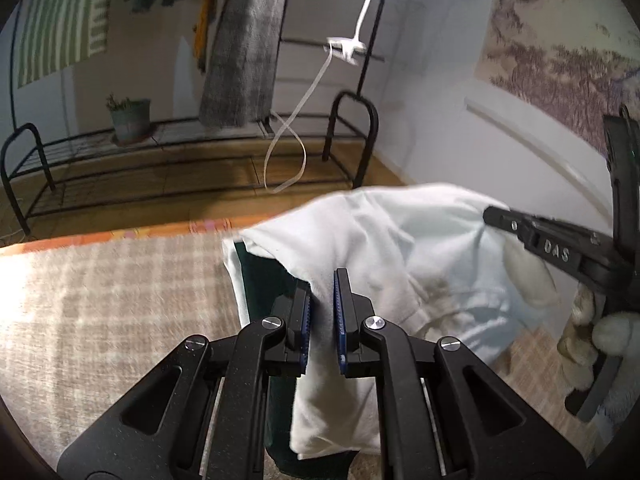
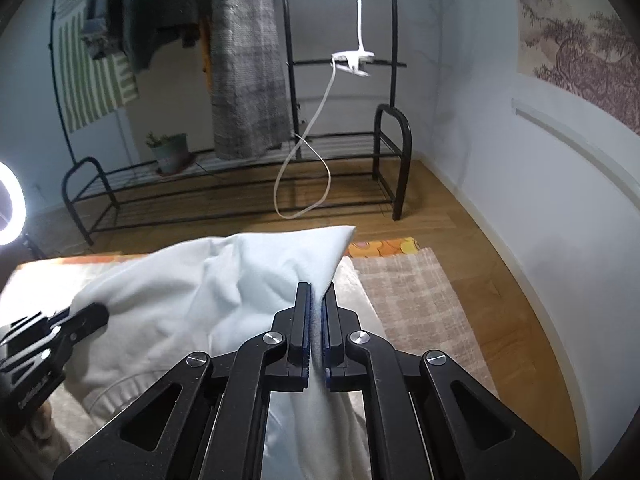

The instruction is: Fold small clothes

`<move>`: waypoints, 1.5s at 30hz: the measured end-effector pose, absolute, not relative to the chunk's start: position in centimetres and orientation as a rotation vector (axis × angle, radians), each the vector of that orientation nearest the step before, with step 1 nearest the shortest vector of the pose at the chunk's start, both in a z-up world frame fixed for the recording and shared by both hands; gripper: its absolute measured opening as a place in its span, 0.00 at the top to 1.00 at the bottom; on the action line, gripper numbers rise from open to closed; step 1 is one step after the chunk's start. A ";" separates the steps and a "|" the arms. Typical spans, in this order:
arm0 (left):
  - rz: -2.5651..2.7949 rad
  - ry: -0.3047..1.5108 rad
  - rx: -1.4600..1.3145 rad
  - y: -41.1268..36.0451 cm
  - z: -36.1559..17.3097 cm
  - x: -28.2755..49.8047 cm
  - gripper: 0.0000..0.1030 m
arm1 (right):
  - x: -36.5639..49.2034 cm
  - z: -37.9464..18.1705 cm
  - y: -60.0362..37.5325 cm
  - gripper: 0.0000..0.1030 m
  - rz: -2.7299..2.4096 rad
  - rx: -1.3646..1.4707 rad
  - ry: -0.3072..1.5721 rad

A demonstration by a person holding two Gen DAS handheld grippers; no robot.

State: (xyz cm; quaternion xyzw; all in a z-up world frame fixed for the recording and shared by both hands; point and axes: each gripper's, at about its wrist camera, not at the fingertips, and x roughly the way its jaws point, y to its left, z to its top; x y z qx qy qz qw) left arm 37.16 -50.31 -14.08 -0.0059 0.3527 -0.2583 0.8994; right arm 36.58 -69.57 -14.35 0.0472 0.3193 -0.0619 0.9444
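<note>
Checked cloth surface (image 1: 100, 288), near edge cut off by frame. White garment (image 1: 400, 248) lifted above it, bunched between both tools; its type hard to make out, lower hem hidden behind gripper bodies. Dark green fabric (image 1: 264, 292) under the white, mostly covered. Black rack (image 2: 240, 196) behind, top cropped. Left gripper (image 1: 322, 300): jaws clamped on a white fold. Right gripper (image 2: 316, 304): jaws pressed together on the garment's edge. Gloved hand (image 1: 592, 332) at right margin, partly cut off.
</note>
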 end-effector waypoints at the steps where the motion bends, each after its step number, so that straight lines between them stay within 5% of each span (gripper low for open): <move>1: -0.532 0.747 -0.007 -50.3 -14.5 37.3 0.91 | 36.7 -14.6 -69.7 0.97 -0.135 0.096 0.657; 10: -0.494 0.744 0.006 -48.3 -13.9 36.7 0.87 | 37.5 -15.5 -69.9 0.94 -0.265 0.077 0.733; 40: -0.577 0.507 -0.005 -33.2 2.8 16.8 0.86 | 20.4 -1.6 -57.8 0.94 -0.212 0.148 0.562; 43: -0.583 0.490 -0.010 -31.2 3.5 14.6 0.66 | 17.9 -1.0 -55.8 0.94 -0.203 0.165 0.551; 45: -0.586 0.476 -0.009 -29.9 3.8 13.2 0.63 | 16.5 -0.7 -54.7 0.94 -0.197 0.174 0.547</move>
